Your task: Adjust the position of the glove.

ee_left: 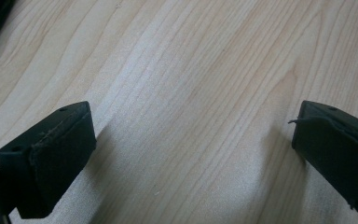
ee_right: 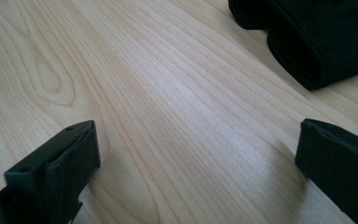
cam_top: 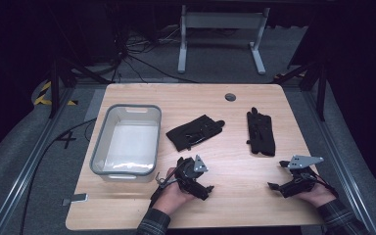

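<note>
In the high view, two black gloves are lying on the light wooden tabletop [cam_top: 235, 196]. The left glove [cam_top: 194, 131] is sitting just left of the frame's centre, turned at a slant, and the right glove [cam_top: 260, 132] is resting right of centre, stretched nearly straight up and down in the frame. The two are lying apart from each other with bare wood between them. A grey plastic bin [cam_top: 99, 142] is standing on the left part of the tabletop, just beside the left glove without touching it.

The left gripper [cam_top: 203, 188] is sitting low in the frame, just left of centre, held in a hand that is coming in from the bottom edge, below the left glove and close to the bin's lower right corner. The right gripper [cam_top: 280, 177] is sitting at the lower right, below the right glove and near it, not touching.

In the left gripper view, its fingers [ee_left: 51, 154] are standing wide apart over bare wood, gripping nothing. In the right gripper view, its fingers [ee_right: 58, 170] are likewise spread wide with nothing between them, and the cuff end of the right glove [ee_right: 317, 37] is lying at the upper right of that frame, well ahead of the fingertips.
</note>
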Tool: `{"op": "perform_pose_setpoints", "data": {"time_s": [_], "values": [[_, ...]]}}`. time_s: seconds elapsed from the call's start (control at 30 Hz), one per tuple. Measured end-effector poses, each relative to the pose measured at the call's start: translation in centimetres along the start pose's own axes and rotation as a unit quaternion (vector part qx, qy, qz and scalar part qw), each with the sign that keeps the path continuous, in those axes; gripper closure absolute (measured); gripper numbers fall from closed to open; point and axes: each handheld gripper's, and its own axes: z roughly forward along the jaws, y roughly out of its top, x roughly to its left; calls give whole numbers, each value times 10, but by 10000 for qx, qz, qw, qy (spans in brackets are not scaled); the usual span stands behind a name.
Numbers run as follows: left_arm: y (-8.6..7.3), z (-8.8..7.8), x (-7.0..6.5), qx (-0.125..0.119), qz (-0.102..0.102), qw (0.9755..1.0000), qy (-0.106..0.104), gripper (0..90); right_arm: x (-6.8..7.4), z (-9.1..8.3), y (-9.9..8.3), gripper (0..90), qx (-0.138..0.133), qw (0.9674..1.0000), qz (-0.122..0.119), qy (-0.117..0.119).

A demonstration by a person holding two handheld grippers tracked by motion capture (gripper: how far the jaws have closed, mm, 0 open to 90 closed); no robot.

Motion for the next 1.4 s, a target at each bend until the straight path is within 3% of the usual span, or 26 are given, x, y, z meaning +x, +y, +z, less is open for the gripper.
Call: {"op": "perform_pose_setpoints", "data": {"time_s": [0.13, 0.17, 0.2, 0.27, 0.33, 0.37, 0.4, 0.43, 0.5, 0.53, 0.57, 0.77, 0.9, 1.4], "values": [[0, 0, 1, 0, 25, 10000, -22, 0, -1, -1, 1, 23, 61, 10000, -35, 28], [0, 0, 1, 0, 39, 10000, -30, 0, -1, -2, 2, 69, 94, 9999, -43, 42], [0, 0, 1, 0, 45, 10000, -36, 0, -2, -6, 5, 205, 103, 9999, -56, 71], [0, 0, 1, -9, 66, 10000, -42, 0, -3, -8, 6, 226, 85, 9999, -36, 56], [0, 0, 2, -16, 89, 9999, -62, 1, -6, -13, 10, 353, -21, 10000, -49, -1], [0, 0, 2, -16, 89, 9999, -62, 1, -6, -13, 10, 353, -21, 10000, -49, -1], [0, 0, 2, -14, 102, 9999, -68, 1, -8, -16, 15, 452, -119, 9999, -59, -2], [0, 0, 3, -15, 110, 9999, -77, 1, -8, -16, 15, 452, -119, 9999, -59, -2], [-1, -1, 4, -9, 145, 9999, -80, 3, -11, -17, 20, 546, -175, 9998, -53, 10], [-1, -1, 4, -11, 152, 9998, -90, 4, -13, -17, 25, 615, -178, 9998, -47, 47], [-1, -1, 4, -11, 152, 9998, -90, 3, -13, -17, 25, 615, -178, 9998, -47, 47], [0, 0, 6, -6, 158, 9998, -114, 1, -19, -10, 36, 831, -88, 9998, -34, 163], [0, 0, 7, 8, 206, 9997, -146, 0, -30, -5, 46, 897, -117, 9998, -12, 170], [0, 0, 7, 12, 234, 9996, -170, 0, -54, 13, 74, 900, -301, 9994, -30, 179]]}}
